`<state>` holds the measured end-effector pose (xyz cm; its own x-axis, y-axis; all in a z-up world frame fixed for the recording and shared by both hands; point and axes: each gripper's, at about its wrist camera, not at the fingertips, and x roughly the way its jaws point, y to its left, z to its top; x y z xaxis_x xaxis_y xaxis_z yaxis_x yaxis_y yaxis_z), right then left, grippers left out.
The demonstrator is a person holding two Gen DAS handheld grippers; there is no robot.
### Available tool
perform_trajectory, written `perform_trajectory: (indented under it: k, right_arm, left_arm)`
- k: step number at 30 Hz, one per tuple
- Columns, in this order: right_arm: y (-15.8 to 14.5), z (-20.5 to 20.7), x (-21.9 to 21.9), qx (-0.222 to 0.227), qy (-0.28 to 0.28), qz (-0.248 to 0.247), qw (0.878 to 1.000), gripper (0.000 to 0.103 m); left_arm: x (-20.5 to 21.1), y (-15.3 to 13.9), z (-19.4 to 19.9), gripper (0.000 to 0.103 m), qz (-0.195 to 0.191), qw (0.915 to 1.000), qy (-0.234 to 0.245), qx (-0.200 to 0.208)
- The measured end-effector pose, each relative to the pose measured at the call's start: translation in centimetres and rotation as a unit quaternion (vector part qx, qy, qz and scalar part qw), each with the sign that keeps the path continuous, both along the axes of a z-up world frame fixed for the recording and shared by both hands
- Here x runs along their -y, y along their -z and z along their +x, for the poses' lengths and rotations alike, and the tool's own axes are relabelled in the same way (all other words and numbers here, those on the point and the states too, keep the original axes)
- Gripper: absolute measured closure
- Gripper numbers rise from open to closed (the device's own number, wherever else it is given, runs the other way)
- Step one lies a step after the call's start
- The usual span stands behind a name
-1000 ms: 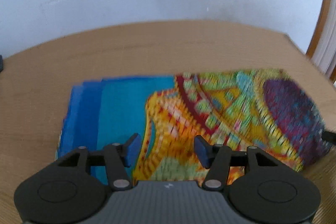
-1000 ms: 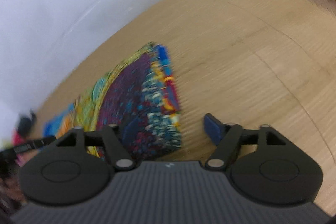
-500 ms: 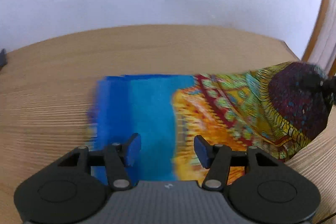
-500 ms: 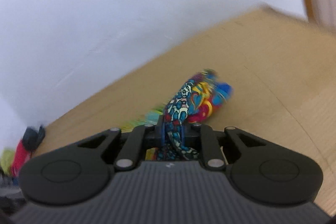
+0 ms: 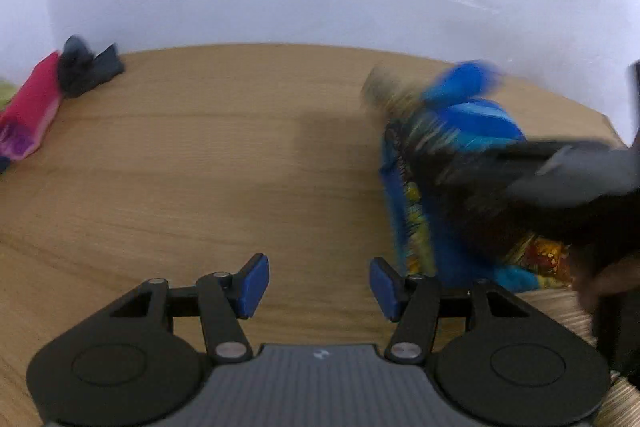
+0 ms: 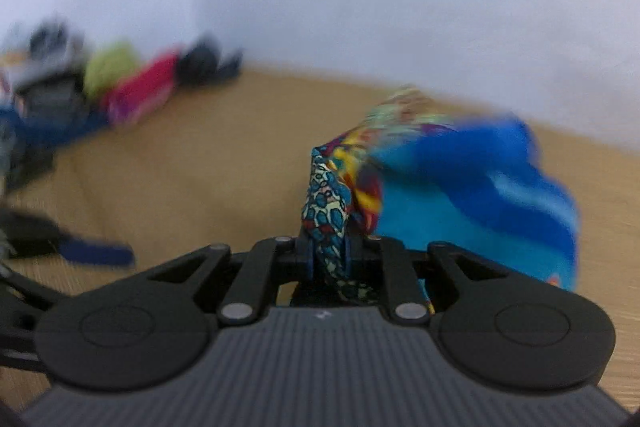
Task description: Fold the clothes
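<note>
Two grippers are mine: my right gripper (image 6: 326, 251) is clamped on a bunched edge of the patterned cloth (image 6: 472, 195), which hangs limp and light above the wooden table (image 5: 200, 167). Soft stuff, I judge, best taken by corners. My left gripper (image 5: 316, 285) sits low beside it, jaws apart, holding nothing.

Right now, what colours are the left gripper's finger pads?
Blue pads on black fingers, clearest in the left wrist view.
</note>
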<state>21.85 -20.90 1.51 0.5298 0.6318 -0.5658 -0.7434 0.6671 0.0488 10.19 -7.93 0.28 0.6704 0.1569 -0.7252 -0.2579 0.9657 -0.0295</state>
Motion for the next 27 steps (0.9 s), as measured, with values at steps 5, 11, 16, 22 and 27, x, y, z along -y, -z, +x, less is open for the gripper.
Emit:
perform_trajectory:
  k: [5, 11, 16, 22, 27]
  right_arm:
    - [1.4, -0.5, -2.0, -0.024, 0.022, -0.012, 0.999, 0.070]
    - [-2.5, -0.5, 5.6, 0.022, 0.066, 0.078, 0.995, 0.040]
    - [1.5, 2.5, 8.0, -0.002, 0.167, 0.011, 0.986, 0.036]
    - [6.5, 3.2, 8.1, -0.045, 0.197, -0.023, 0.979, 0.034]
    - [5.3, 2.9, 8.6, -0.059, 0.207, -0.013, 0.976, 0.035]
  left_arm:
    - [-2.2, -0.9, -0.7, 0.045, -0.009, 0.9999, 0.002, 0.005]
    - [-0.7, -3.4, 2.5, 0.043, -0.036, 0.9939, 0.084, 0.061]
    - [2.4, -1.2, 7.8, 0.042, -0.041, 0.9887, 0.141, 0.031]
    - [3.4, 3.2, 9.8, 0.035, -0.021, 0.9878, 0.154, -0.016]
    - [3.4, 2.5, 8.6, 0.036, -0.010, 0.9907, 0.134, -0.022]
